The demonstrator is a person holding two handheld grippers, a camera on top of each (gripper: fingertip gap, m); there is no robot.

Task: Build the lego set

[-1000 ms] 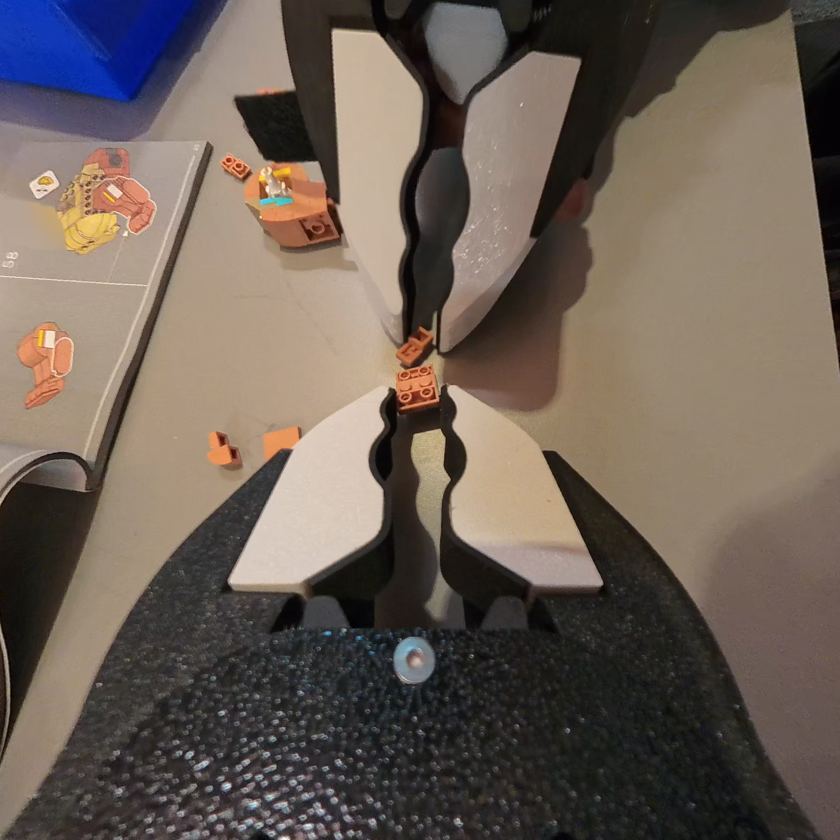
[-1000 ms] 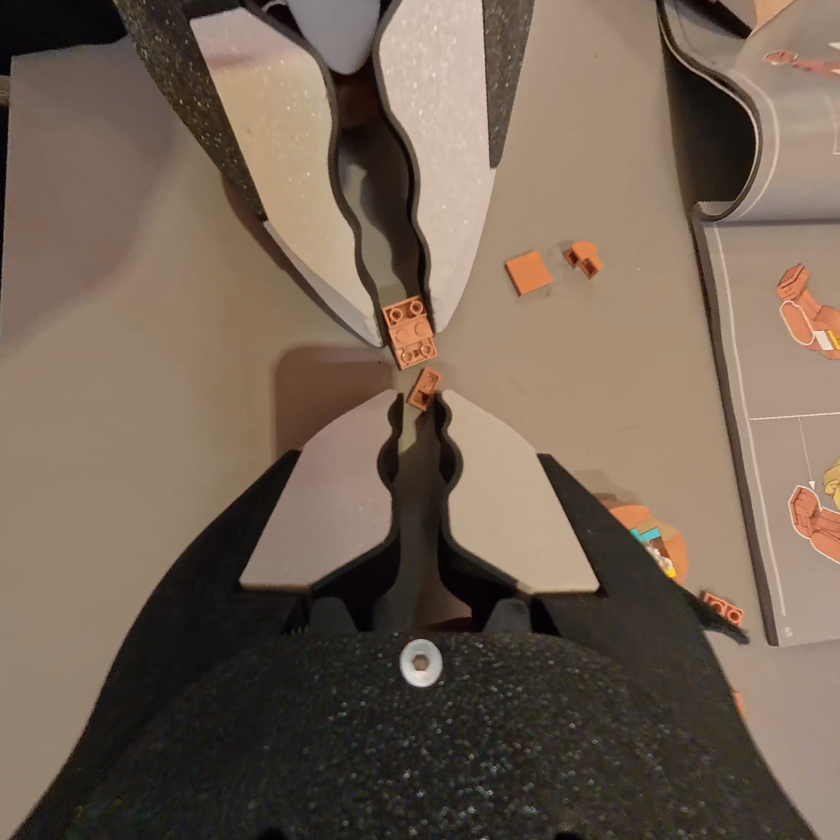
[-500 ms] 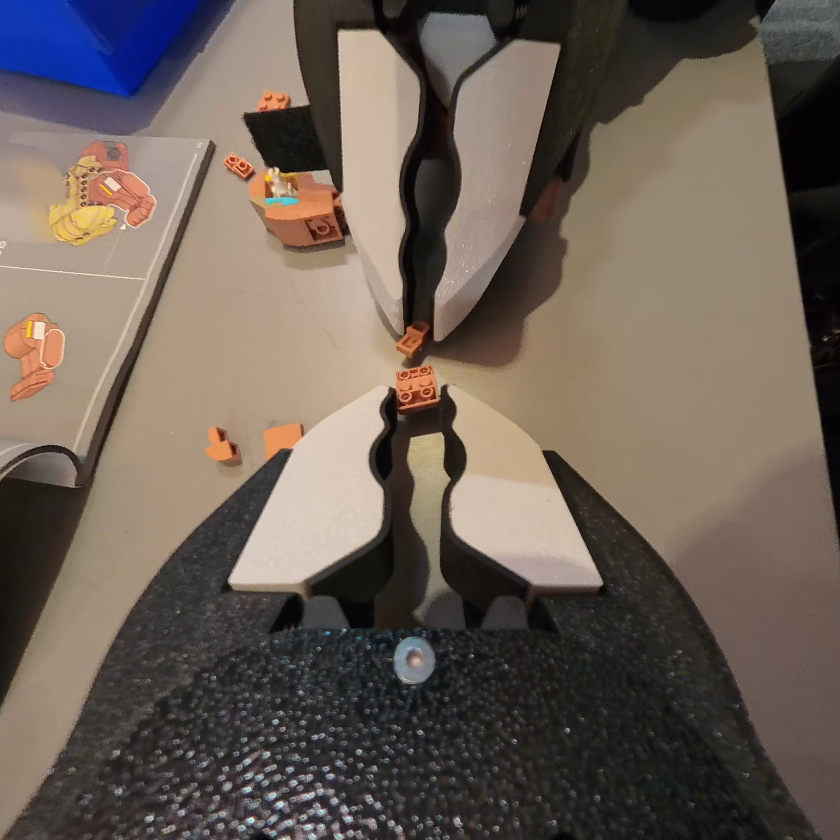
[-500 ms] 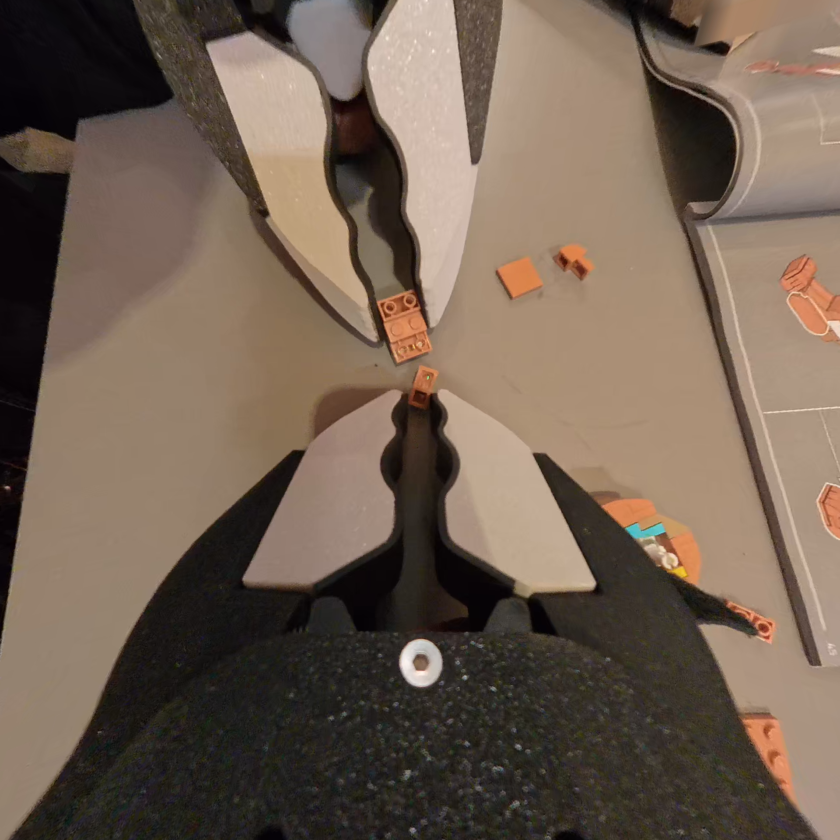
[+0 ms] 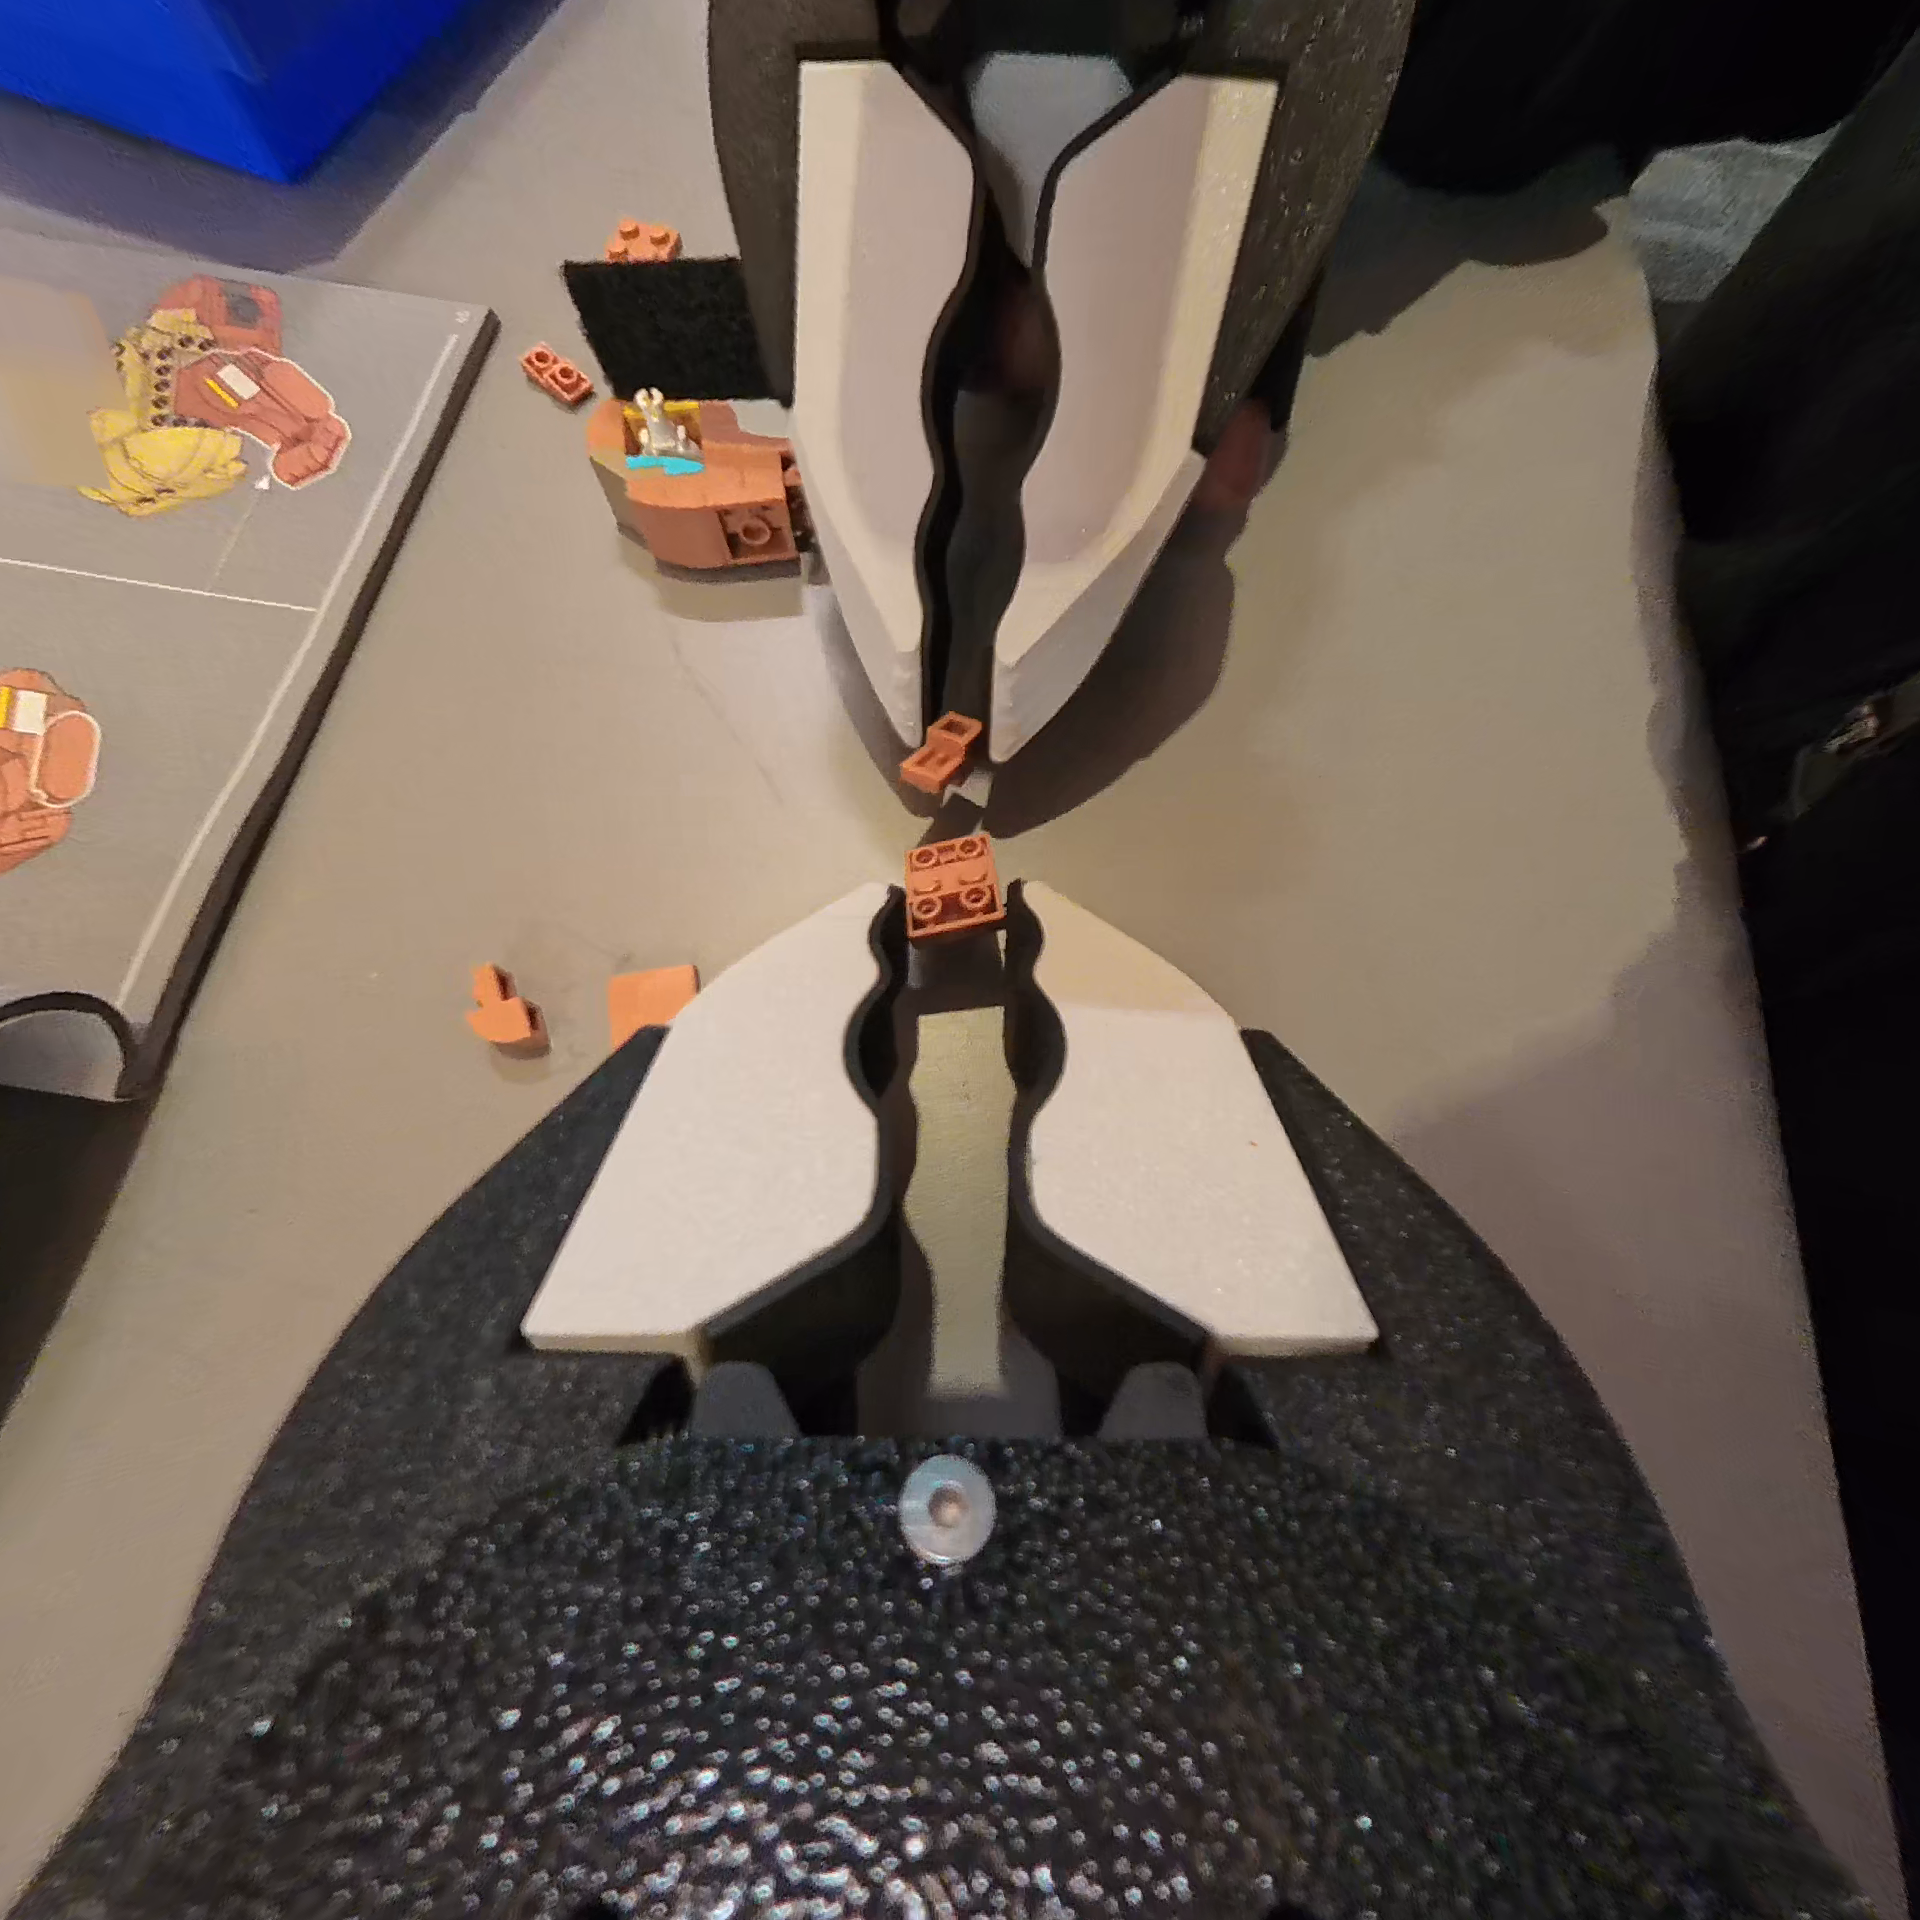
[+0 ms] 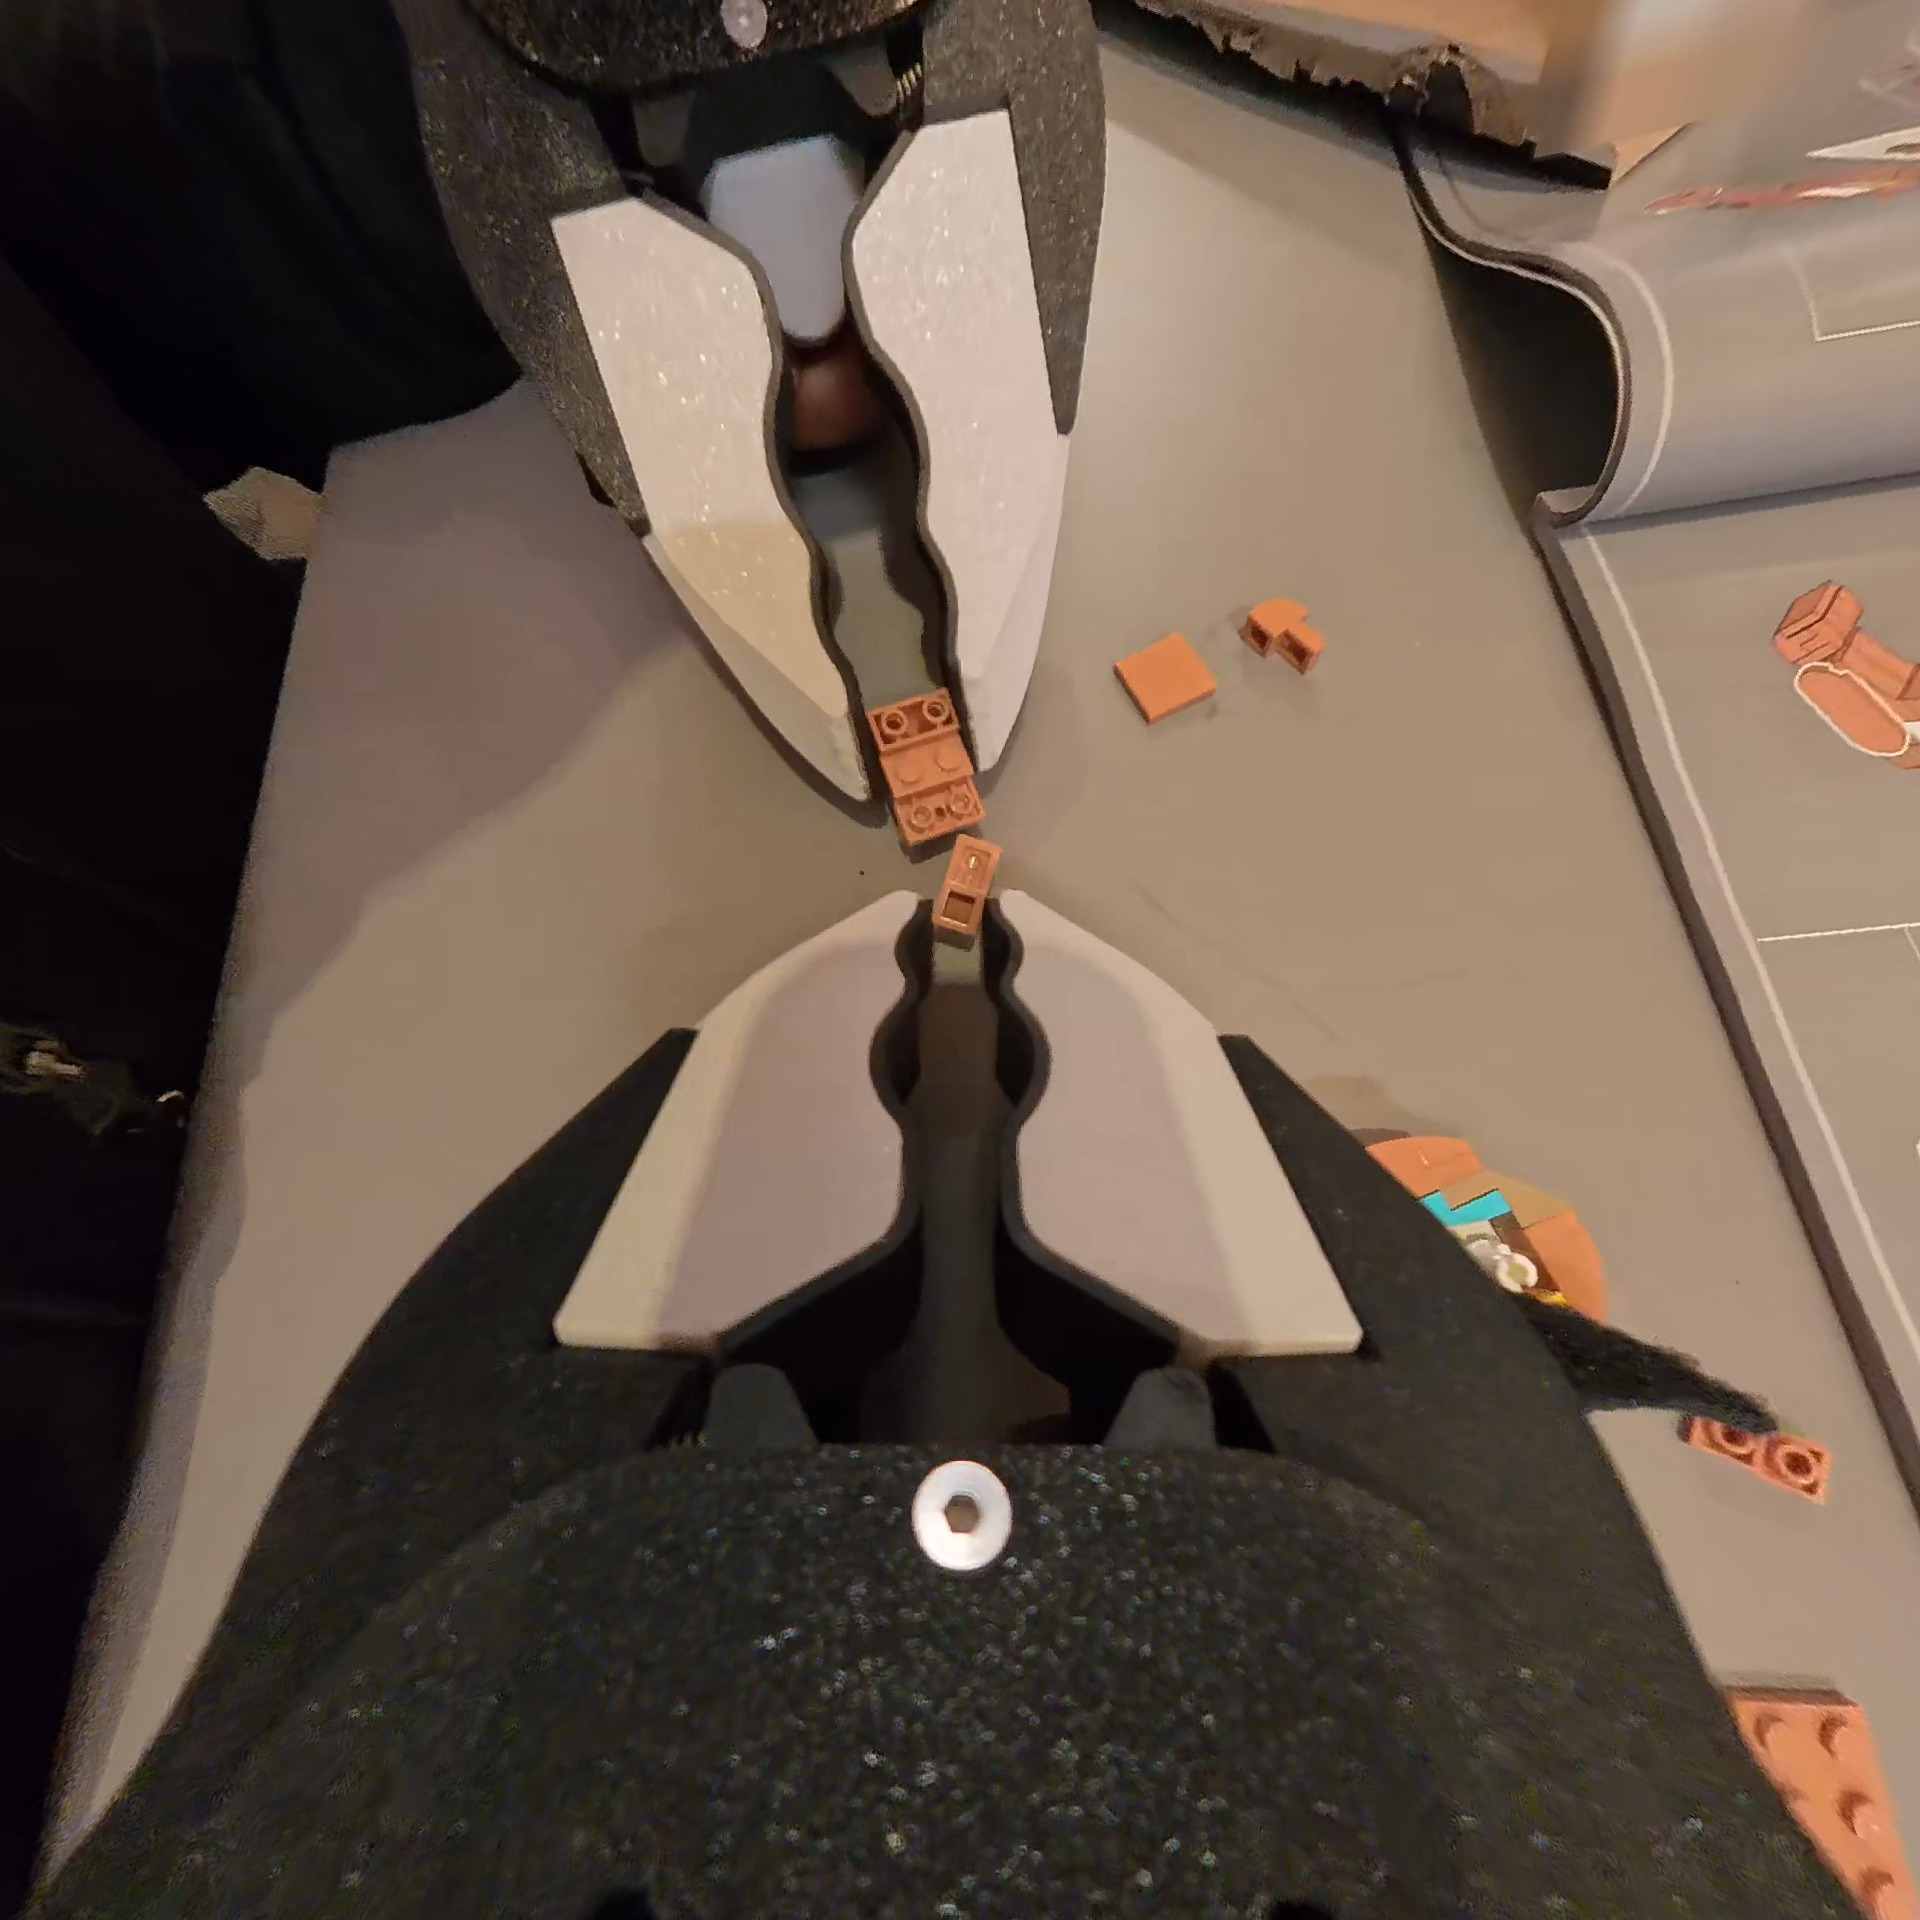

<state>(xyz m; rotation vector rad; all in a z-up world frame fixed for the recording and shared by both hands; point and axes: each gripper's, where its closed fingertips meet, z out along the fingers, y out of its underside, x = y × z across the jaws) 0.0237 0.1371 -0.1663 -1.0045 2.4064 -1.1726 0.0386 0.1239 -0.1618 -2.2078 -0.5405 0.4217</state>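
My left gripper [image 5: 954, 906] is shut on a brown studded brick piece [image 5: 954, 888], gripped at its near end between both pads. My right gripper [image 6: 961, 912] is shut on a small brown bracket piece [image 6: 963, 891] that sticks out past its tips. The two grippers face each other tip to tip above the grey table [image 5: 1351, 831]. A short gap separates the two pieces. In the right wrist view the left gripper [image 6: 920, 769] holds the studded piece [image 6: 923, 764]. In the left wrist view the right gripper [image 5: 954, 732] holds the bracket [image 5: 940, 750].
An open instruction booklet [image 5: 208, 582] lies at the left, with a blue bin [image 5: 239, 73] behind it. A part-built brown model [image 5: 696, 478], a black strap [image 5: 665, 322], a small plate [image 5: 556, 372], a loose bracket [image 5: 506, 1008] and a flat tile [image 5: 649, 997] lie on the table. The grippers are tip to tip, or close to it.
My right pads closed a little tighter on the small bracket, and it turned straighter in the grasp. The two grippers drew slightly apart. My left grasp is unchanged.
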